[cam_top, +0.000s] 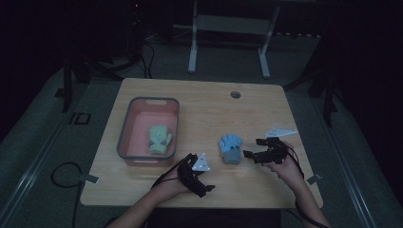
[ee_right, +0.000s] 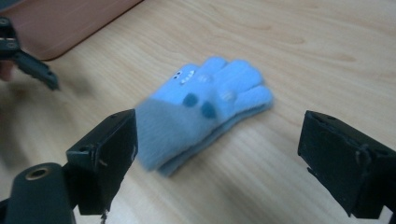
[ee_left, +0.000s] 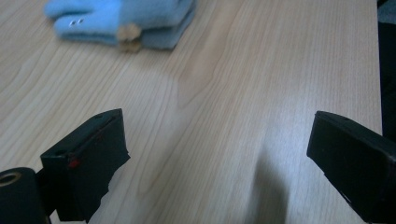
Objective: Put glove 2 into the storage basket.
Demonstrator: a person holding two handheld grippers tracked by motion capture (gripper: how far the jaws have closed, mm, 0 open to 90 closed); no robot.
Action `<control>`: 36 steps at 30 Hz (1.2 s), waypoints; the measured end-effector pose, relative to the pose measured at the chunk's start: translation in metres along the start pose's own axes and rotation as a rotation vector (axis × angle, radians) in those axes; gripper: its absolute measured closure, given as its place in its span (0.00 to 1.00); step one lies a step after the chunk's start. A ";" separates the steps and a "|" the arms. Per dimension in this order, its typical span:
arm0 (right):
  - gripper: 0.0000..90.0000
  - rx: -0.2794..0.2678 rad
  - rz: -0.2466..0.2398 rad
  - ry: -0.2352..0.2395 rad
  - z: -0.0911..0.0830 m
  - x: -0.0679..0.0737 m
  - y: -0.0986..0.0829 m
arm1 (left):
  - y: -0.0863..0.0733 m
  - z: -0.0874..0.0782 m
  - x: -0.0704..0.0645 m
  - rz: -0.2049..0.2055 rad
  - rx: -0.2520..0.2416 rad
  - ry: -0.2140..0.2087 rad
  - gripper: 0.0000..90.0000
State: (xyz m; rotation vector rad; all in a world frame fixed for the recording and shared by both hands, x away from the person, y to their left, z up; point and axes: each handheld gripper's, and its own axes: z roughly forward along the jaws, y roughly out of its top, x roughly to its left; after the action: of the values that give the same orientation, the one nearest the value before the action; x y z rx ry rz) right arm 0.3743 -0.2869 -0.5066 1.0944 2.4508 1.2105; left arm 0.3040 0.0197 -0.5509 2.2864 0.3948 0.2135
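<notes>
two tongs, blue glove, binned glove

the high view is badly underexposed: the table is dimly lit from above and the room behind is swallowed in black. the two gripper views are lit much brighter and evenly. the blue glove is smeared soft at its cuff edge, and soft shadows are thrown on the wood beneath the jaws.

Blue glove runs off the left gripper view's top edge; the tray is cropped in the right gripper view.
</notes>
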 end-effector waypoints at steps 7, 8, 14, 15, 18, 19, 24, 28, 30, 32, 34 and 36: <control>0.28 0.033 -0.014 0.006 -0.003 -0.008 -0.005 | 0.013 0.007 -0.001 0.052 -0.034 -0.025 0.07; 0.28 0.034 -0.012 0.008 -0.004 -0.010 -0.006 | 0.018 0.011 0.000 0.078 -0.034 -0.029 0.07; 0.39 0.039 0.005 0.017 -0.001 -0.021 -0.002 | 0.035 0.024 0.005 0.110 -0.084 -0.049 0.11; 0.40 0.039 0.011 0.025 0.001 -0.023 0.000 | 0.038 0.026 0.007 0.108 -0.090 -0.059 0.12; 0.41 0.041 0.020 0.031 0.005 -0.026 0.003 | 0.045 0.031 0.009 0.140 -0.078 -0.035 0.15; 0.41 0.041 0.016 0.024 0.007 -0.027 0.005 | 0.045 0.031 0.009 0.140 -0.078 -0.035 0.15; 0.43 0.046 0.018 0.031 0.023 -0.032 0.016 | 0.060 0.042 0.018 0.209 -0.077 -0.003 0.23; 0.45 0.078 -0.011 0.034 0.039 -0.034 0.024 | 0.062 0.051 0.031 0.200 -0.076 -0.009 0.28; 0.45 0.096 -0.026 0.038 0.048 -0.035 0.028 | 0.063 0.056 0.033 0.224 -0.056 0.005 0.34; 0.45 0.102 -0.017 0.044 0.055 -0.037 0.032 | 0.063 0.060 0.033 0.237 -0.046 0.012 0.35; 0.44 0.105 -0.014 0.044 0.061 -0.040 0.034 | 0.063 0.064 0.034 0.257 -0.041 0.020 0.36; 0.43 0.110 -0.004 0.047 0.066 -0.041 0.036 | 0.063 0.067 0.034 0.265 -0.035 0.027 0.40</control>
State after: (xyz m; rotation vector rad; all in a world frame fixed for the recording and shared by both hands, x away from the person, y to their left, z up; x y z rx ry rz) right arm 0.4530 -0.2611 -0.5276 1.0999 2.5810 1.1251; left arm 0.3679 -0.0544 -0.5484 2.2986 0.0984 0.3820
